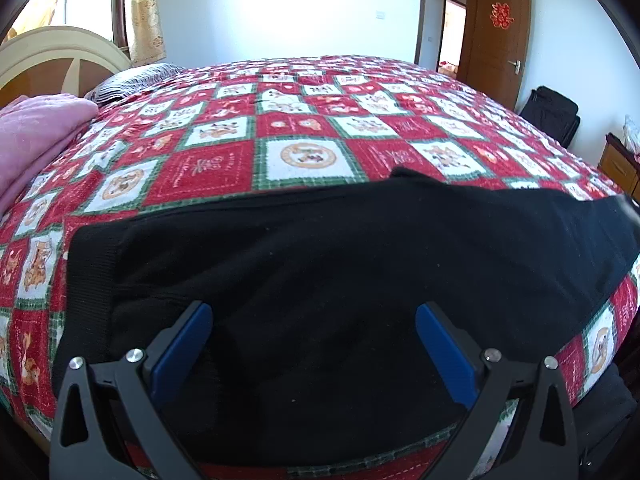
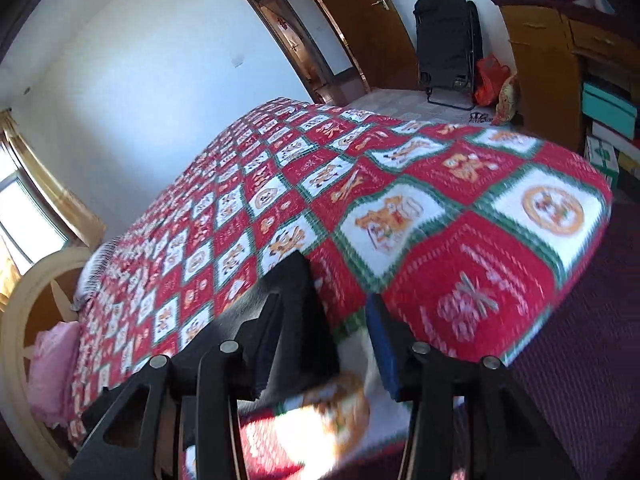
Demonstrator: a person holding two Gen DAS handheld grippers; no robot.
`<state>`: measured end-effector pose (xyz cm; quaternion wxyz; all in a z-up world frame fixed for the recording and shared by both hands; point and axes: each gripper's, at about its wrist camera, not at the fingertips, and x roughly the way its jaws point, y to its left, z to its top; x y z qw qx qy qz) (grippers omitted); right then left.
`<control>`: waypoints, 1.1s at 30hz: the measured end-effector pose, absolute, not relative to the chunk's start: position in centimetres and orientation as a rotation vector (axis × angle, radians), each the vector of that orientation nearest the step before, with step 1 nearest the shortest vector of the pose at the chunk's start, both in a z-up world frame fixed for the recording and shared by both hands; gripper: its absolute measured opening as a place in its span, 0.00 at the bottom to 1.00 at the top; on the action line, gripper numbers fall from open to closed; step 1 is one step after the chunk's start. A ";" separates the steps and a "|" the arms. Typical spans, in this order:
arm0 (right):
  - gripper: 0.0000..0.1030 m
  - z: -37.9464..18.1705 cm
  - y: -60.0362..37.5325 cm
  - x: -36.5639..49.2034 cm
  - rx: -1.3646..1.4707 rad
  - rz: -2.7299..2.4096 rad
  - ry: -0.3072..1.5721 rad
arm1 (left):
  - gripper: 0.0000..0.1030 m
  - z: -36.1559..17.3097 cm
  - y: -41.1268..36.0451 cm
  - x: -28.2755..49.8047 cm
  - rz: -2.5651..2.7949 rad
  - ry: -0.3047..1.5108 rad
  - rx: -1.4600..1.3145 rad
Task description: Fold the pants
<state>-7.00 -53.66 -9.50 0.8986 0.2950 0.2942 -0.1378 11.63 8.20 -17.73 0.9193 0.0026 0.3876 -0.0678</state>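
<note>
Left fingers: left gripper (image 1: pixel 314 316) hangs over the pants (image 1: pixel 340 264), its blue pads (image 1: pixel 184 350) spread wide with only black cloth showing between them; nothing is pinched.
Right fingers: right gripper (image 2: pixel 330 320) is tilted and blurred; its jaws stand apart, one blue pad (image 2: pixel 384 356) over the quilt (image 2: pixel 400 208), the other finger (image 2: pixel 268 344) against the dark cloth of the pants (image 2: pixel 288 296). A real grip cannot be told from this view.
Surface: a bed covered by the quilt (image 1: pixel 304 128), checked in red and white squares with green borders and small orange figures.
Pants: black, lying flat along the near edge of the bed in the left view, a ribbed band at the left end and the cloth running off to the right. In the right view one dark corner rises just beside the left finger.
Bed head: cream headboard (image 1: pixel 60 52), striped pillow (image 1: pixel 132 80), pink blanket (image 1: pixel 36 136) at the left side.
Room: white walls, a curtain (image 1: pixel 146 12) by the window, an open brown door (image 1: pixel 500 40) with a red paper cut-out (image 1: pixel 503 16).
Far side: a black folded chair (image 2: pixel 448 40) against the wall, a wooden cabinet (image 2: pixel 548 64) with stacked boxes (image 2: pixel 608 120) beside it, a red bag (image 2: pixel 490 80) on the floor.
</note>
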 end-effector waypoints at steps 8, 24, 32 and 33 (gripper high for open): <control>0.44 -11.1 -52.7 -6.3 0.571 -0.301 0.652 | 1.00 -17.5 8.5 11.6 -0.127 0.789 0.003; 0.12 -11.1 -51.1 -5.7 0.583 -0.230 0.560 | 1.00 -18.2 9.8 11.9 -0.108 0.801 -0.020; 0.11 -6.6 -45.7 -4.7 0.434 -0.136 0.478 | 1.00 -18.2 9.9 12.0 -0.114 0.803 -0.024; 0.11 -6.4 -45.2 -4.5 0.422 -0.127 0.477 | 1.00 -18.2 9.8 12.0 -0.114 0.803 -0.025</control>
